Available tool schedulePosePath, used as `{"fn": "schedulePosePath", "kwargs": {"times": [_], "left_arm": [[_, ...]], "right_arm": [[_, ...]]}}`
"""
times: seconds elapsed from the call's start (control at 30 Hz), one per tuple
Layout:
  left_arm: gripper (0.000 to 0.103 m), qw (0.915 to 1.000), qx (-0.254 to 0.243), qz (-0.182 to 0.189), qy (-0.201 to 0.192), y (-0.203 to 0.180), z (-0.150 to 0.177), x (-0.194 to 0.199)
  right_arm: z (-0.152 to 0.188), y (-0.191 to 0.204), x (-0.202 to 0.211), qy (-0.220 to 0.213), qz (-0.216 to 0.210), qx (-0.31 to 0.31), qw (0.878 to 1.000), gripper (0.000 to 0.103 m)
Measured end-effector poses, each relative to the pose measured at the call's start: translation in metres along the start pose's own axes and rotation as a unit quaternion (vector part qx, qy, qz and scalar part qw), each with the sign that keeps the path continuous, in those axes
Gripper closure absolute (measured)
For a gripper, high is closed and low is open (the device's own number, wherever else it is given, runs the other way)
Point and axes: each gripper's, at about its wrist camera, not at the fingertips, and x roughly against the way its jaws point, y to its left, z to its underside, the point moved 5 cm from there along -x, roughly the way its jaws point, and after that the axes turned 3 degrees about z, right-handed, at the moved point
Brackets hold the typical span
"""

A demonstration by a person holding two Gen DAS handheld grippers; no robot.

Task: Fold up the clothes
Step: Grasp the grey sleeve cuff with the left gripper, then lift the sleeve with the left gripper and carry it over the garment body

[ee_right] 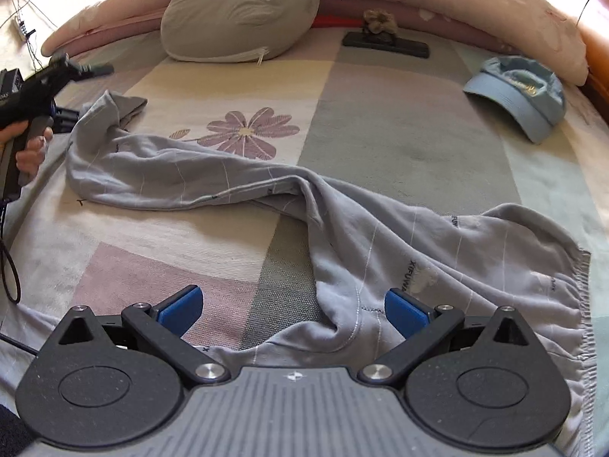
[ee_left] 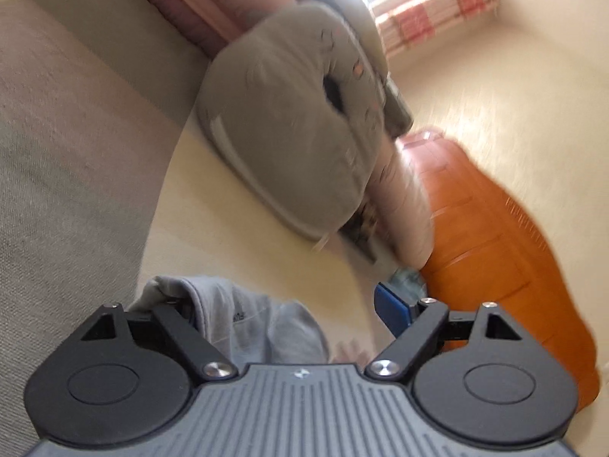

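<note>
Hovering right claw (ee_right: 291, 308) agape over grey pants (ee_right: 236, 182), left claw (ee_left: 281, 306) wide too

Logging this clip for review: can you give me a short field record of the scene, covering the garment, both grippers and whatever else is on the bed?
garment: grey trousers, spread crumpled across the bed, unfolded
surface: patchwork bedspread with a flower print
left gripper: open, at one trouser leg end
right gripper: open, over the waistband end, cloth between the fingers, not pinched
other items: grey pillow, blue cap, dark flat object near the pillows
fold progress: none visible
</note>
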Motion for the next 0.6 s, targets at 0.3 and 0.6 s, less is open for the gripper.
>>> {"fn": "schedulePosePath", "kwargs": {"times": [0.3, 0.6], "left_arm": [[0.020, 0.9965, 0.008, -0.003, -0.084, -0.017, -0.024, 0.031], [0.021, 0.9881, -0.020, -0.057, -0.141, -0.028, -0.041, 0.076]], "right_arm": [[-0.001, -0.020, -0.013, -0.005, -0.027, -0.028, 0.999, 0.000], [-0.006, -0.033, -0.017, -0.018, -0.033, -0.041, 0.998, 0.000]]}}
